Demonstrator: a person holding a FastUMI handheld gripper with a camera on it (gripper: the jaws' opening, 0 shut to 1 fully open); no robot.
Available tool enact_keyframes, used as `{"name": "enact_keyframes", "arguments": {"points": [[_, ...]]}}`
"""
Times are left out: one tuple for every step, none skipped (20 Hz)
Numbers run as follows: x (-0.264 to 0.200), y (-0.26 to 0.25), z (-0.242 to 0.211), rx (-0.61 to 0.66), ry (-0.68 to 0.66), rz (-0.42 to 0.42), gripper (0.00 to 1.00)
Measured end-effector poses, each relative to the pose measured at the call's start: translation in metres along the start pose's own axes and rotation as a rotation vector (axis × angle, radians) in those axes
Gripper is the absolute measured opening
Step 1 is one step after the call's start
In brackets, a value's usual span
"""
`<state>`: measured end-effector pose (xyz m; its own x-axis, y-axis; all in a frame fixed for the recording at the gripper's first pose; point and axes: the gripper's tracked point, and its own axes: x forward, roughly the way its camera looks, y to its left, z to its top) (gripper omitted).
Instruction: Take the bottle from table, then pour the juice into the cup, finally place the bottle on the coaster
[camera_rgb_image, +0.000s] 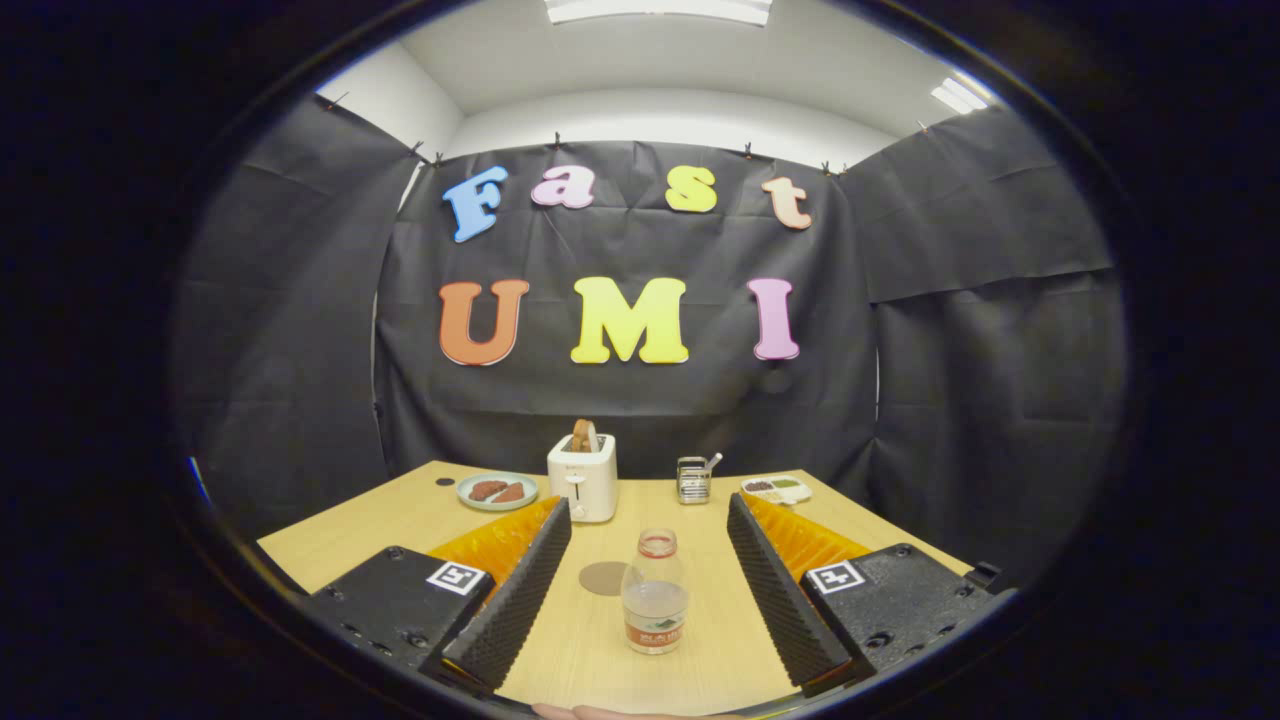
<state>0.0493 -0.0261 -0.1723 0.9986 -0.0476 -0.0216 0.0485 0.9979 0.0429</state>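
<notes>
So, starting from the left of the pale wooden table (400, 520): a small dark dot (445, 482) can be seen near the far left edge, and just beside it a round pale green plate (497, 491) is set down with two brownish pieces of food on it. Next along, a white two-slot toaster (583, 476) is parked at the back, with a slice of browned toast (583, 436) sticking up out of the top. The handheld two-finger gripper (649, 518) is held wide open, its black ribbed pads (515, 600) spread well apart with orange ridged backing behind them, and nothing is touched by either one. A flat round brown coaster (603, 578) is laid on the table between the fingers, closer to the left pad. Just right of it, pretty much touching its edge as far as can be told, the clear plastic bottle (655, 592) with a reddish label is stood upright with no cap on, part filled with a clear liquid, sitting between the open fingers and clear of both. Further back, a small metal holder (693, 480) with a utensil handle poking out is placed, and at the far right a white divided tray (776, 489) with dark and green fillings is set near the edge.
</notes>
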Motion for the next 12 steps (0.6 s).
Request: {"name": "enact_keyframes", "arguments": {"points": [[0.004,0.0,-0.007,0.003,-0.001,0.003,1.0],[0.008,0.001,-0.017,0.002,0.004,0.006,1.0],[0.013,0.002,-0.026,-0.002,0.016,0.009,1.0],[0.017,0.002,-0.035,-0.005,0.025,0.01,1.0],[0.021,0.001,-0.042,-0.008,0.033,0.006,1.0],[0.025,-0.001,-0.05,-0.013,0.037,0.001,1.0],[0.029,-0.002,-0.057,-0.019,0.04,-0.006,1.0],[0.033,-0.004,-0.064,-0.023,0.042,-0.014,1.0],[0.037,-0.004,-0.07,-0.026,0.041,-0.018,1.0],[0.04,-0.005,-0.076,-0.029,0.041,-0.022,1.0],[0.043,-0.005,-0.083,-0.032,0.041,-0.025,1.0],[0.046,-0.006,-0.089,-0.033,0.042,-0.029,1.0]]}}
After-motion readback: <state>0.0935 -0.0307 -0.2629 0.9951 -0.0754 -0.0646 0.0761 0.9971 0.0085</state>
